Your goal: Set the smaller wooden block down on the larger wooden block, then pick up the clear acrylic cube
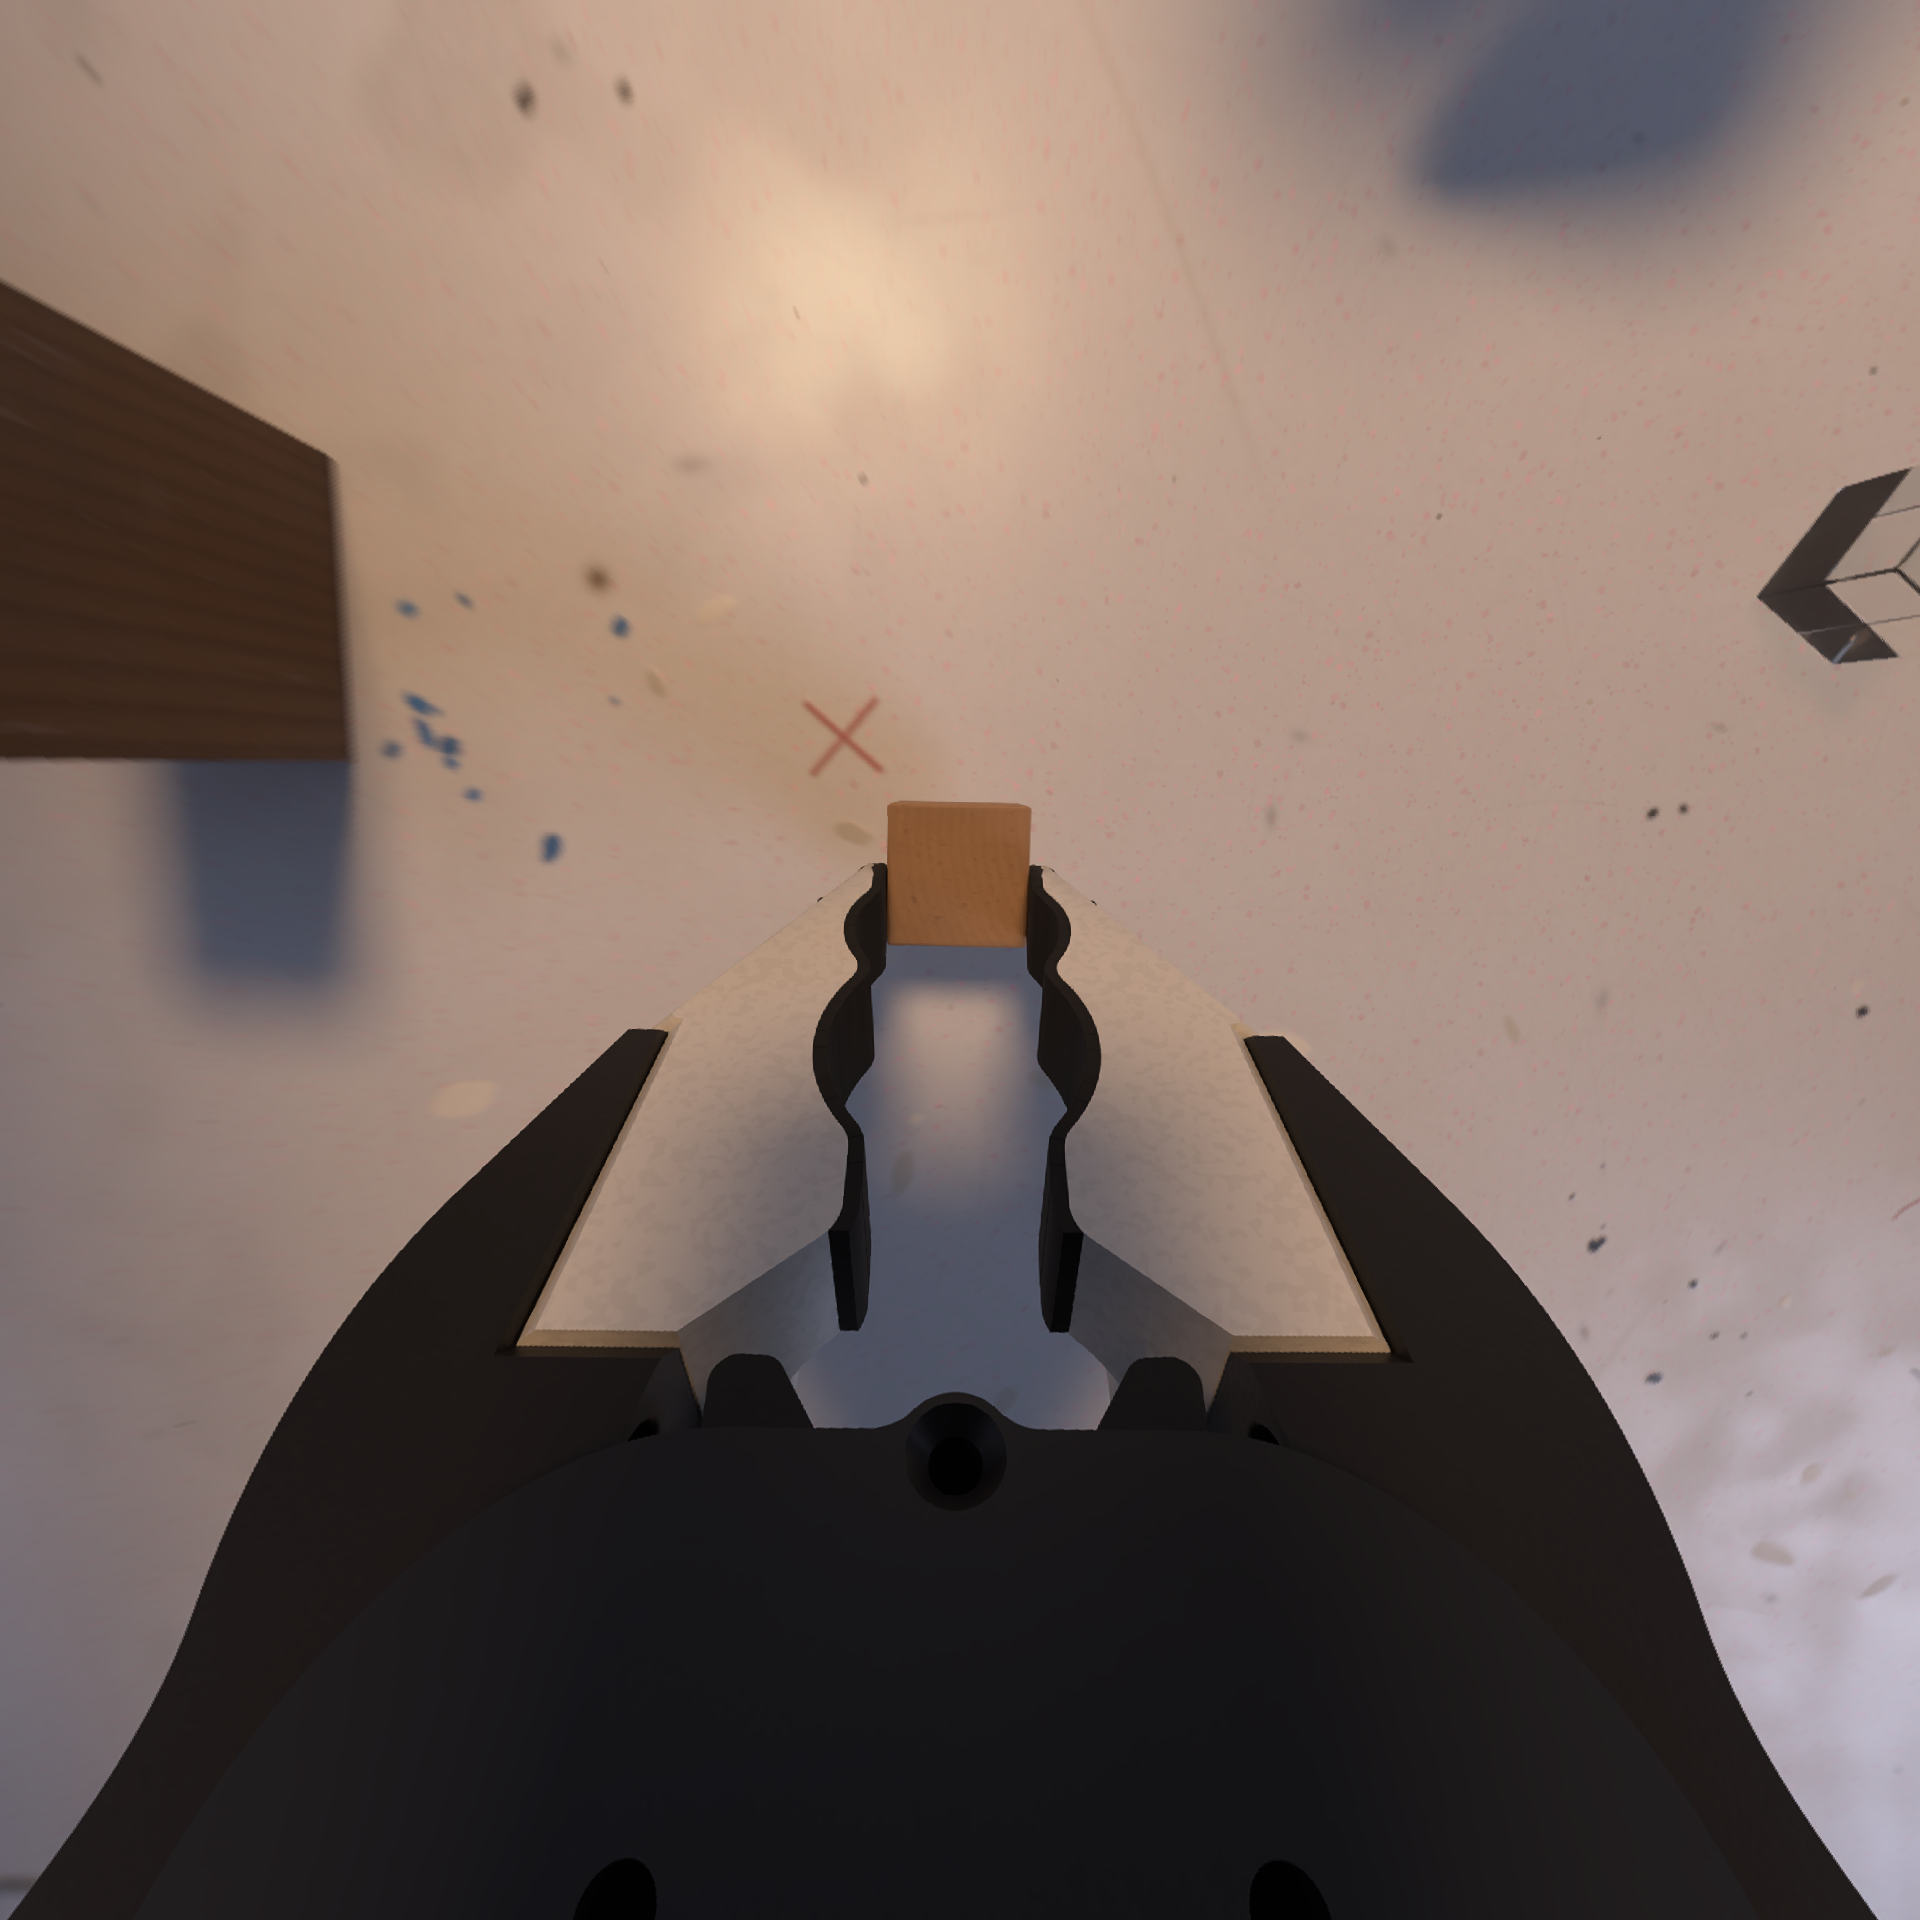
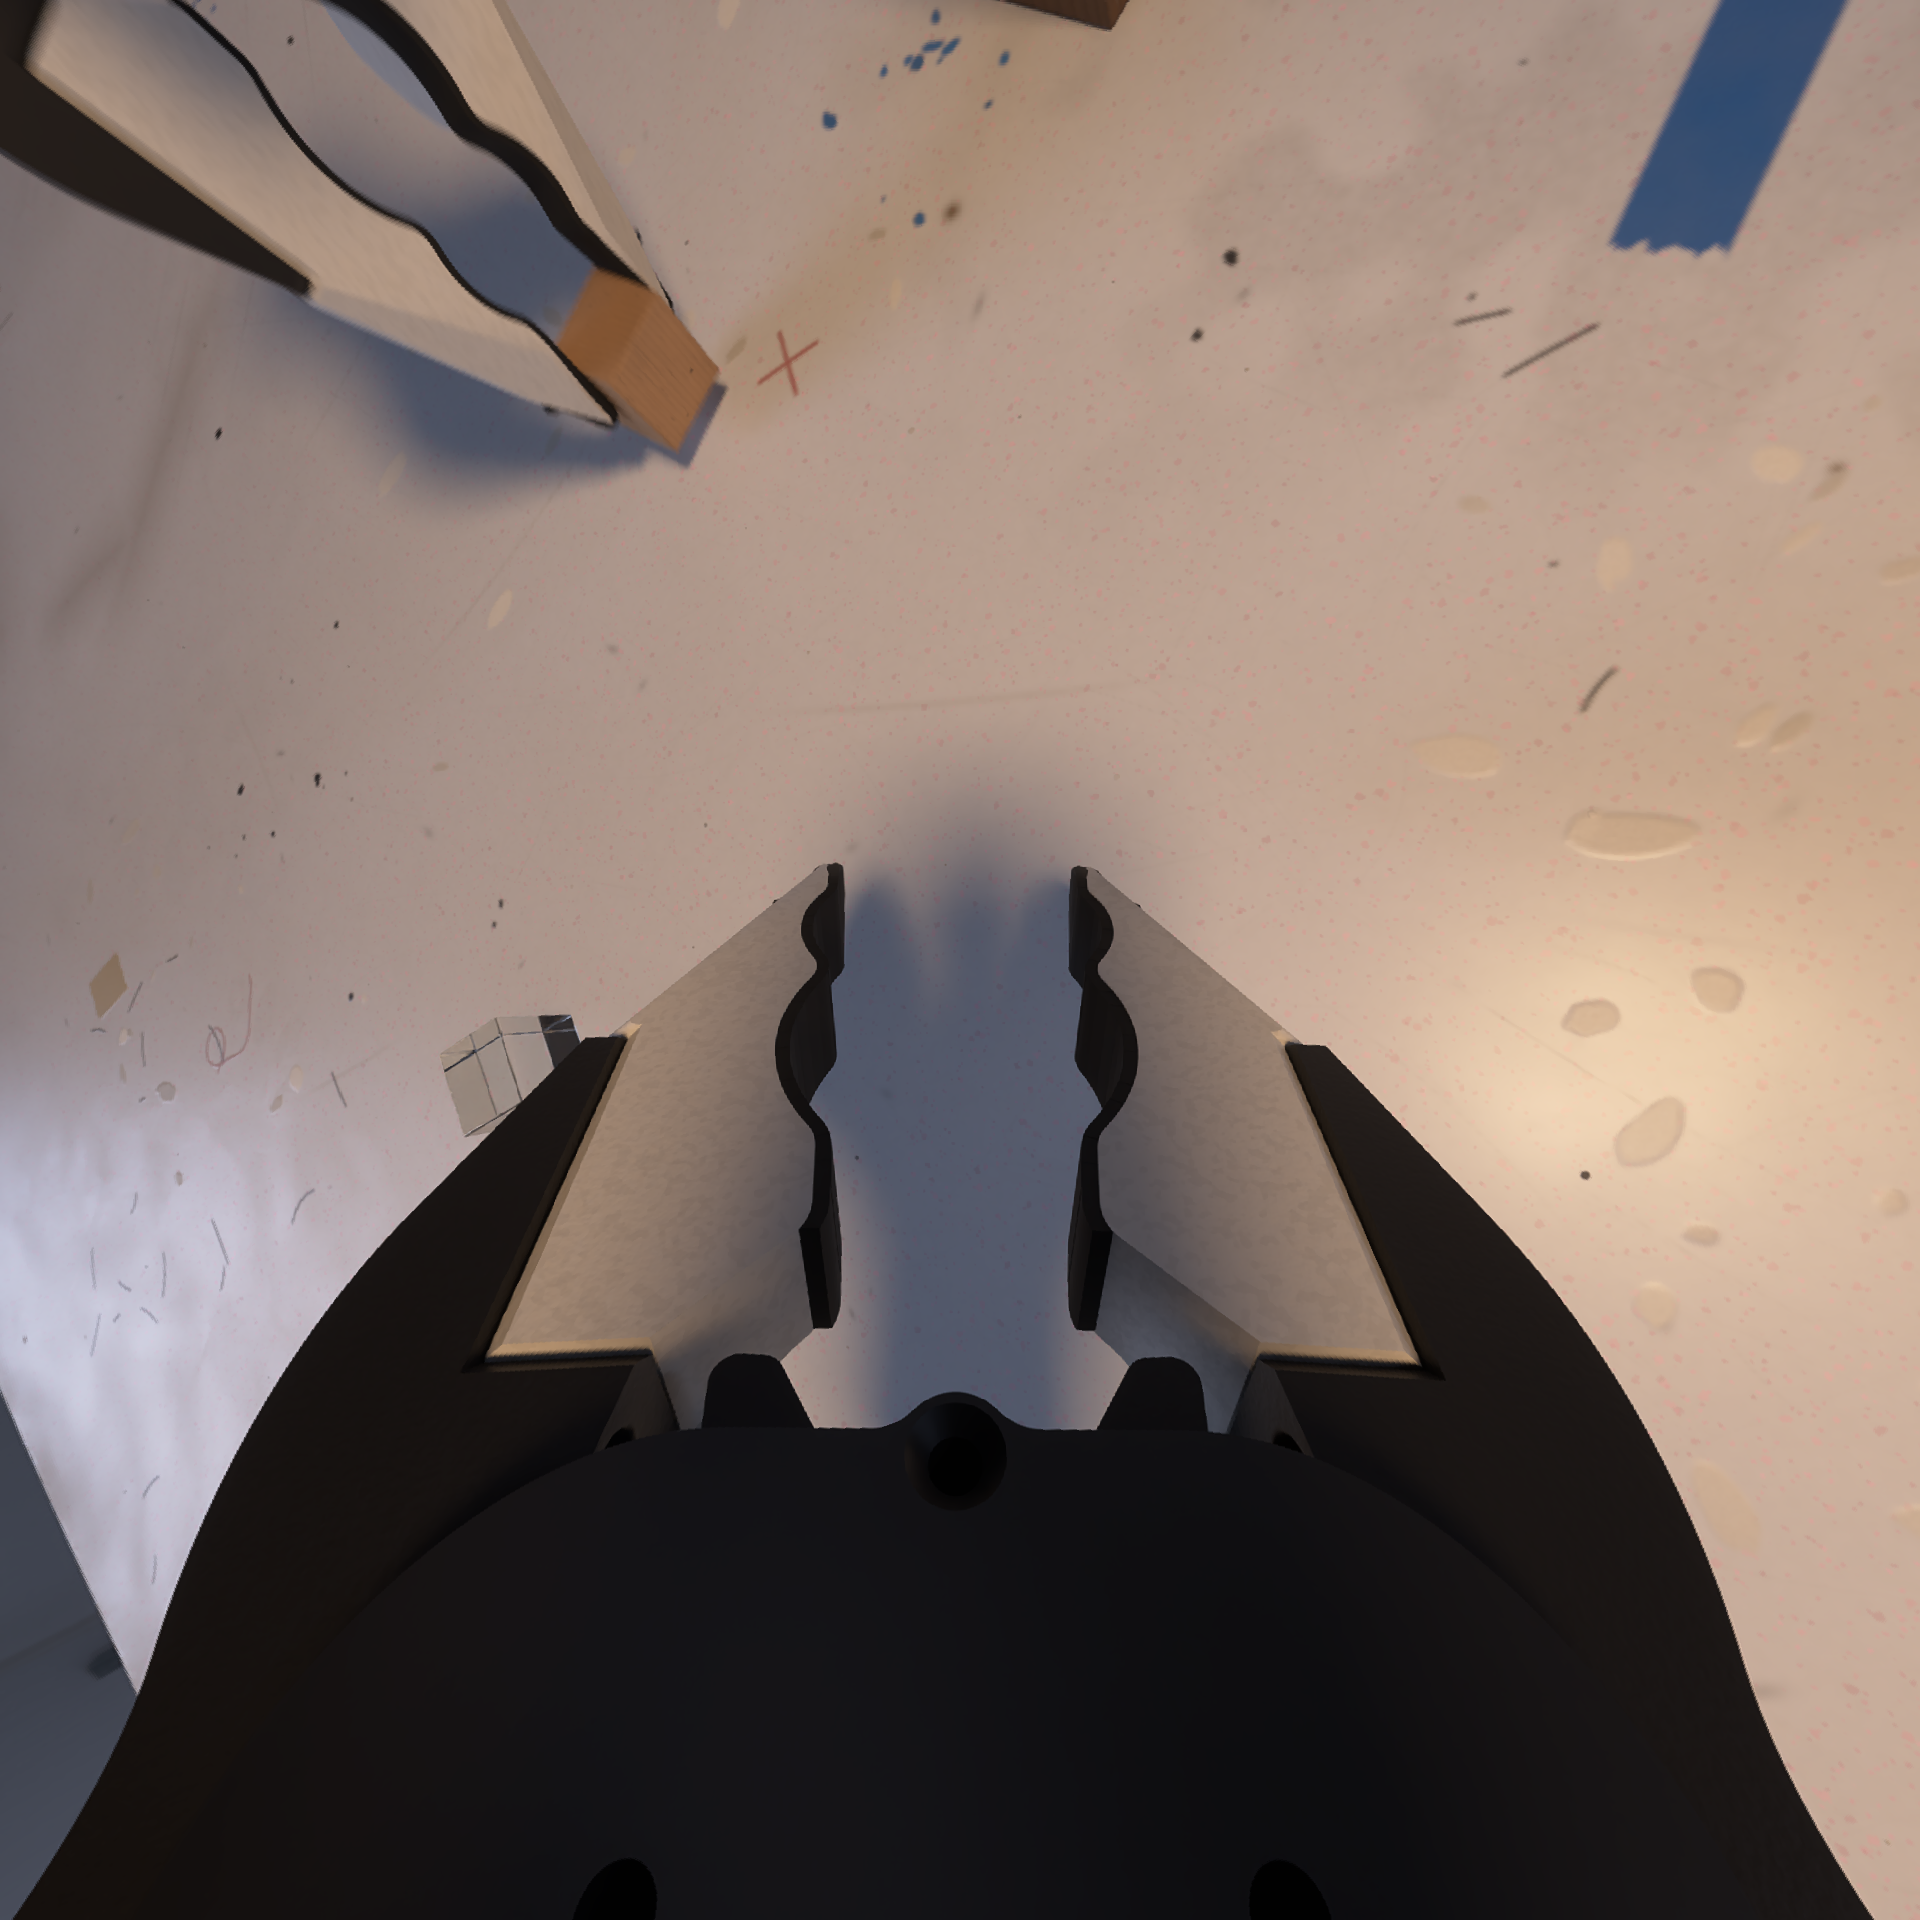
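Observation:
My left gripper (image 1: 956,883) is shut on the smaller wooden block (image 1: 957,873), a light tan cube held at the fingertips above the table. The larger wooden block (image 1: 156,561), dark brown, stands at the left edge of the left wrist view, apart from the gripper. The clear acrylic cube (image 1: 1860,587) lies at the far right. In the right wrist view my right gripper (image 2: 956,883) is open and empty over bare table. The acrylic cube (image 2: 499,1070) sits just left of its left finger, partly hidden. The left gripper with the smaller wooden block (image 2: 639,358) shows at top left.
The white table is speckled with blue paint spots (image 1: 436,727) and a small red cross (image 1: 844,736) just beyond the held block. A strip of blue tape (image 2: 1725,125) lies at top right in the right wrist view. The table's edge (image 2: 62,1538) runs at lower left.

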